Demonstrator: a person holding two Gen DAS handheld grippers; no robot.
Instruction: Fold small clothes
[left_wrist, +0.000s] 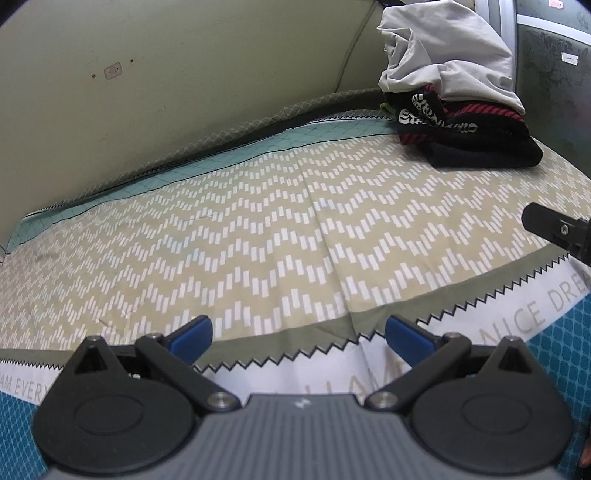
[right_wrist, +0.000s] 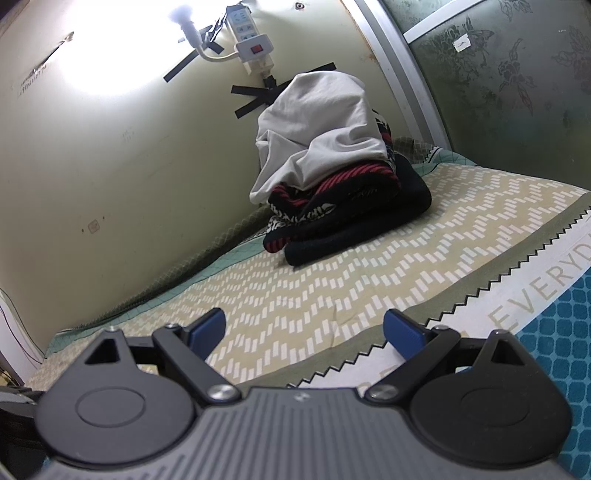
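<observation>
Grey cloth tops the pile of clothes, which lies ahead of the right gripper, nearer than the left gripper; both jaws gape empty.

A bedroom at home; a bed with a tan zigzag-patterned sheet fills the middle; a pile of grey, black and red clothes sits by the yellowish wall; a white power strip hangs upper left.

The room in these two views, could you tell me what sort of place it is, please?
Probably a small bedroom or bunk: a patterned bedsheet covers a mattress against a wall, a pile of clothes sits in the corner, and a power strip is taped up.
</observation>
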